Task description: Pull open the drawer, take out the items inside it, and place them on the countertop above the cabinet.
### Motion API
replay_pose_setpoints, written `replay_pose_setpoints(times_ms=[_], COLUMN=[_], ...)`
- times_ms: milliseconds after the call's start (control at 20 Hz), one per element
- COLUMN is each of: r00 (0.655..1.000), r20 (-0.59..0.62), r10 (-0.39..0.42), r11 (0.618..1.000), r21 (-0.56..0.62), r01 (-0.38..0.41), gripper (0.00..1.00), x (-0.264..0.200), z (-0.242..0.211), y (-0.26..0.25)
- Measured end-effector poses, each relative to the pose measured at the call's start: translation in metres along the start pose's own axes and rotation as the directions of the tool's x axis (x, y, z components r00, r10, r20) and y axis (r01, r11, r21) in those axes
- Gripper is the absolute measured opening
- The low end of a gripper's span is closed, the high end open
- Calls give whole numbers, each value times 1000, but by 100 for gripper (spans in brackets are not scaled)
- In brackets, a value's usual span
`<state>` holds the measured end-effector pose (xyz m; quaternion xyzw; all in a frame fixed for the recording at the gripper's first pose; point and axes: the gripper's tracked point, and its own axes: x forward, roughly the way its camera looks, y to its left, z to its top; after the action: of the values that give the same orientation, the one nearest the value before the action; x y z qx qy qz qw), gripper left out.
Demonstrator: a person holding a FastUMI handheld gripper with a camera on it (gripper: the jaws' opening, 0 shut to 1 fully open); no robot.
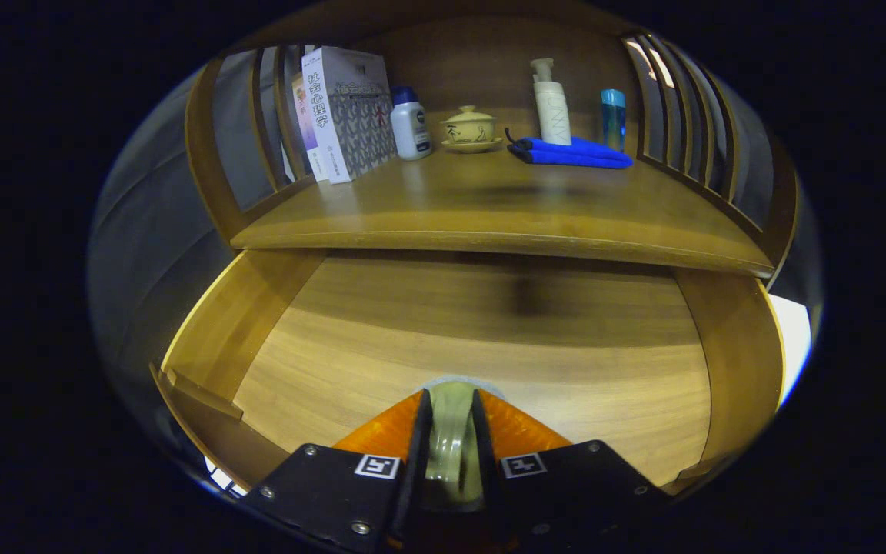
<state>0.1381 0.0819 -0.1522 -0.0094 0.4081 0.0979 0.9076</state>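
We find the gripper [452, 400] clamped on a pale green cup [451, 438], its rim pinched between both fingers, held above the open drawer [489, 346]. The countertop [489, 204] lies beyond, carrying books [347, 111], bottles and a blue cloth [570, 152].

Books [343, 111], bottles [411, 123], blue cloth [570, 151]

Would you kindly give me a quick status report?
Tool shut on pale cup, over open drawer. Countertop front bare. Path unobstructed.
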Motion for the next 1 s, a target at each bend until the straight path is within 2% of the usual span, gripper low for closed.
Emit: replay_pose_setpoints(times_ms=[100, 200, 650, 1000], r00=[1000, 999, 979, 925], r20=[17, 51, 205, 379], r10=[4, 14, 4, -3], r11=[1000, 1000, 1000, 1000], r21=[6, 6, 16, 3], r01=[-4, -14, -8, 3], gripper=[28, 26, 26, 26], x=[0, -2, -22, -57], z=[1, 4, 33, 82], y=[0, 0, -7, -3])
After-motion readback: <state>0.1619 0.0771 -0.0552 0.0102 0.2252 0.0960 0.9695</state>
